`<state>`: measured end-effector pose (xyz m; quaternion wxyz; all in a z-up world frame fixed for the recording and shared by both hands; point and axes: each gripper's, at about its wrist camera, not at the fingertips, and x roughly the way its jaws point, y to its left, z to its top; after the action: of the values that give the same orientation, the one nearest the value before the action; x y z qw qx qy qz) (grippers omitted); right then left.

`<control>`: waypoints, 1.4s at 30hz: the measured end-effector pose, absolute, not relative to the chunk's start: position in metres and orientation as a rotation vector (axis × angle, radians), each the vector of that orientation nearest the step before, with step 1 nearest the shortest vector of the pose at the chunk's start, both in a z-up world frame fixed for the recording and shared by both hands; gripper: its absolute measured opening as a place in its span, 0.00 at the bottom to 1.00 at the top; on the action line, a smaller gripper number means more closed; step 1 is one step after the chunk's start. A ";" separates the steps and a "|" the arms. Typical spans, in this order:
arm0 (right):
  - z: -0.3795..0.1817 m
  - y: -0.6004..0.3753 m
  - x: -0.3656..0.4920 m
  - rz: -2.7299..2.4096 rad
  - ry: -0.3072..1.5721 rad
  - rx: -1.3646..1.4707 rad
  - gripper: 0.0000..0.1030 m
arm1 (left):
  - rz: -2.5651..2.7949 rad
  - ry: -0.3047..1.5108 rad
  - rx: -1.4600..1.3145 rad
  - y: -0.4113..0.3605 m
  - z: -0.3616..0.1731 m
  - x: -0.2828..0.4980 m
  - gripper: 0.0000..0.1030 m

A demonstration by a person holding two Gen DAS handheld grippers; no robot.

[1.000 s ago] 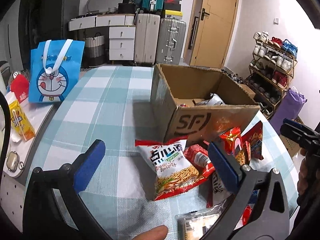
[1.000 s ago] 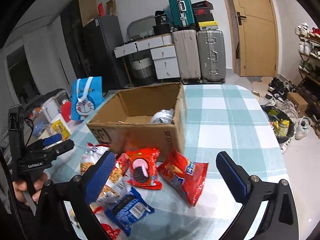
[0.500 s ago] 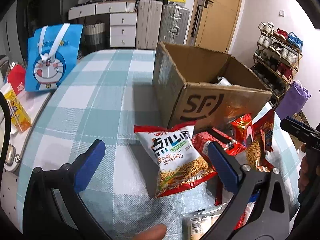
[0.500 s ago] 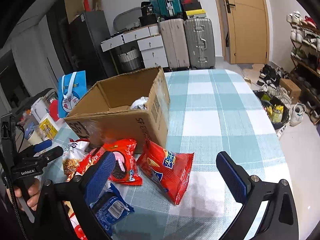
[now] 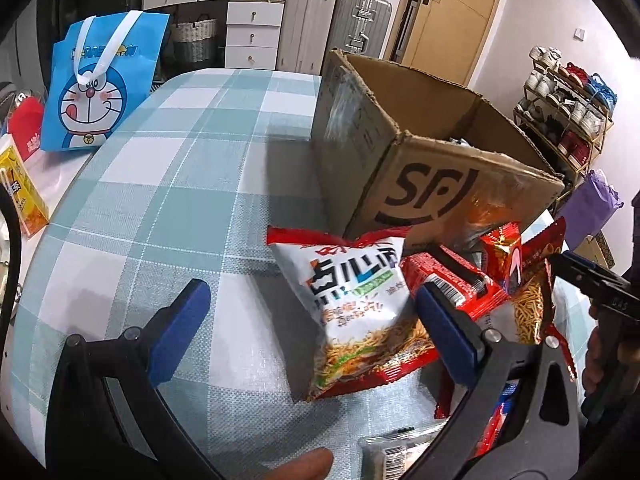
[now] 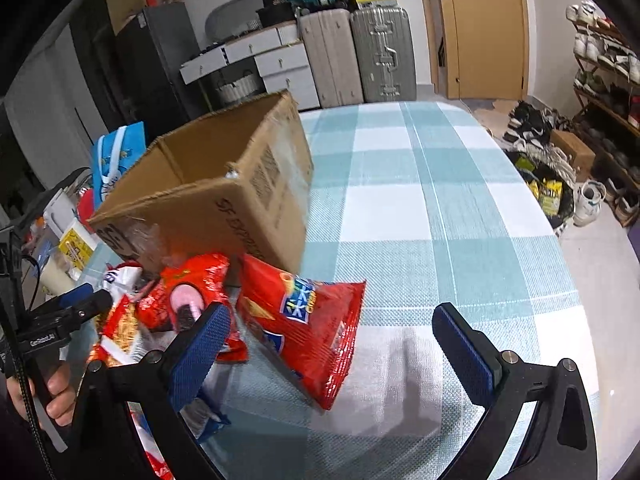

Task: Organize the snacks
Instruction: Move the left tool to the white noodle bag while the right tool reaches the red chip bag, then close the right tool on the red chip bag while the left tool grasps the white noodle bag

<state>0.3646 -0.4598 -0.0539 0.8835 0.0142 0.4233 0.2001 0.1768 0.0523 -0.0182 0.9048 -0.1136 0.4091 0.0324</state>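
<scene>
On the checked tablecloth (image 5: 168, 184), snack bags lie in a heap against the cardboard box (image 5: 424, 184): a white noodle bag (image 5: 356, 304) and a red chip bag (image 6: 308, 324). Left gripper (image 5: 316, 332) hangs wide apart above the noodle bag, holding nothing. Right gripper (image 6: 332, 352) is also spread wide, around the chip bag, not touching.

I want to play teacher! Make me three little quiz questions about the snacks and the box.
1. True or false: the left gripper is shut on a snack.
2. Which bag lies between the right gripper fingers: A) red chip bag B) white noodle snack bag C) the blue Doraemon bag?
3. What letters are printed on the cardboard box?

Key: 1 false, both grippers are open. 2 A. 3 SF.
</scene>
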 end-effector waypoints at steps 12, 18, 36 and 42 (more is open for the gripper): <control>-0.073 -0.444 0.384 0.402 0.928 0.038 0.99 | 0.056 0.872 -0.265 0.058 -0.027 0.183 0.99; -0.077 -0.449 0.387 0.400 0.942 0.056 0.96 | 0.050 0.880 -0.279 0.062 -0.030 0.183 0.99; -0.076 -0.451 0.383 0.508 0.936 0.139 0.52 | 0.025 0.897 -0.283 0.059 -0.036 0.185 0.99; -0.071 -0.454 0.376 0.505 0.902 0.139 0.46 | 0.026 0.898 -0.295 0.061 -0.035 0.184 0.99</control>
<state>0.3762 -0.4539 -0.0713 0.8672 0.0663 0.4306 0.2412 0.1837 0.0607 -0.0354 0.8902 -0.1421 0.4326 0.0123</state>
